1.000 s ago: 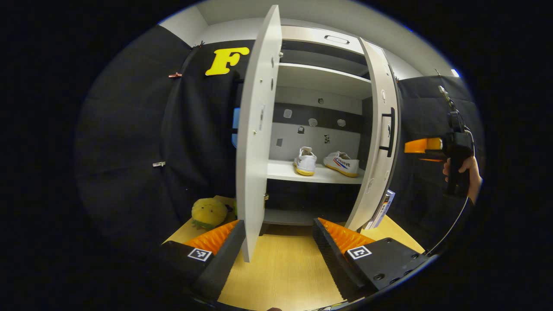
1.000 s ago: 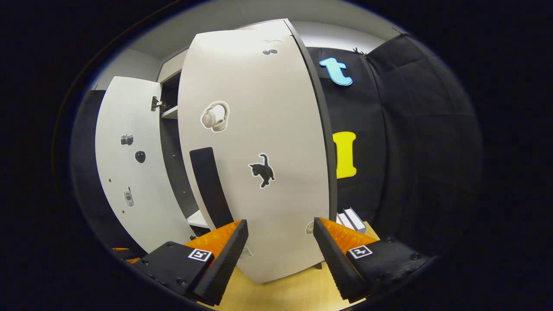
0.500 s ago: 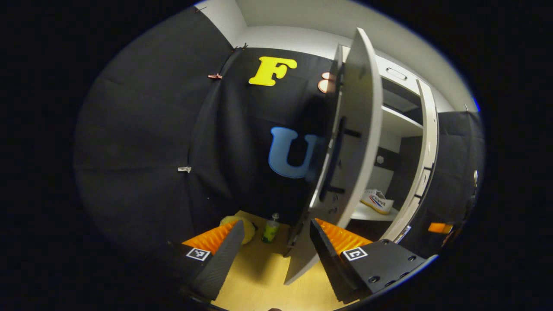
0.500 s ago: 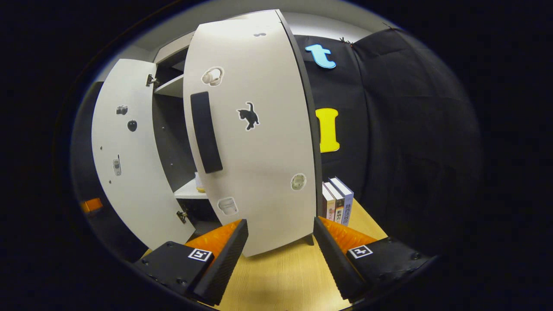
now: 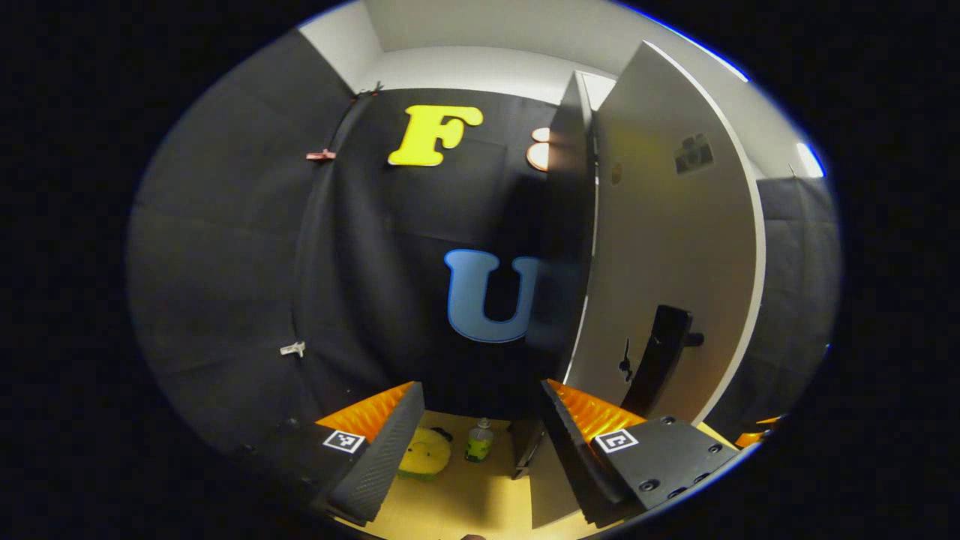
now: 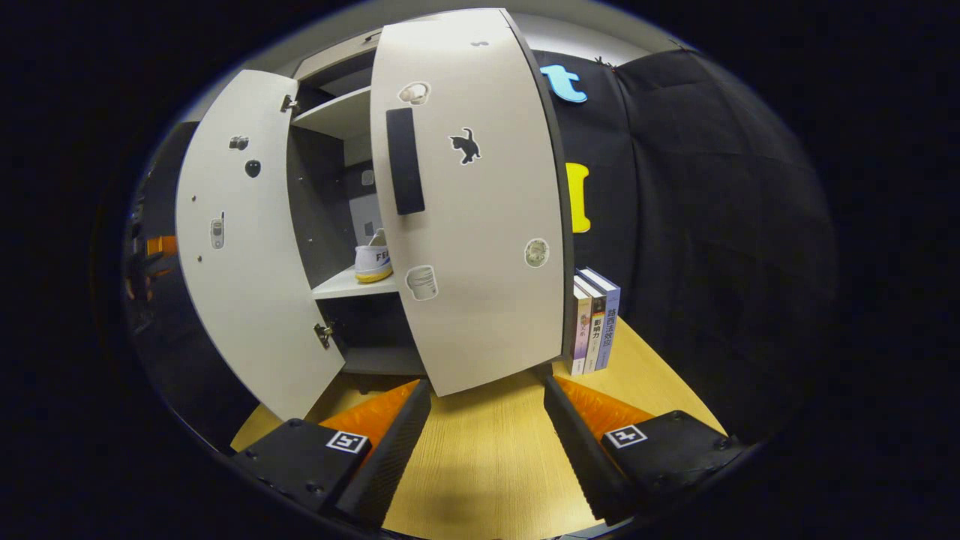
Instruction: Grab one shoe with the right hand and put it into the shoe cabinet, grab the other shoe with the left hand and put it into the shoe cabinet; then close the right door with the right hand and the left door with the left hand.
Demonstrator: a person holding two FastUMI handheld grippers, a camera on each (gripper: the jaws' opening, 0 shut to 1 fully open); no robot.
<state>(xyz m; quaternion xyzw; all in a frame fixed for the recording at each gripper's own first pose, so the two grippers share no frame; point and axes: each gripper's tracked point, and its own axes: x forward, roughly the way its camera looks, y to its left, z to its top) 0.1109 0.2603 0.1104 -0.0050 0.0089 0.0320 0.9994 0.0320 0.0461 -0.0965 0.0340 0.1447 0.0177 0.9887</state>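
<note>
Between my right gripper fingers, which stand apart on nothing, I see bare wooden tabletop. Just past them at 12 o'clock hangs the right door, partly swung, dark handle near its free edge. At 11 o'clock one shoe sits on the middle shelf of the shoe cabinet, toe hidden behind that door. At 10 o'clock the left door stands wide open. Books stand upright at 1 o'clock, just beside the right door's hinge side.

My left gripper fingers also stand apart, gripping nothing. Between them, farther off: a yellow plush toy and a small bottle on the table. At 1 o'clock I see the left door's outer face, and its dark handle near my right finger. Second shoe: can't tell from either view.
</note>
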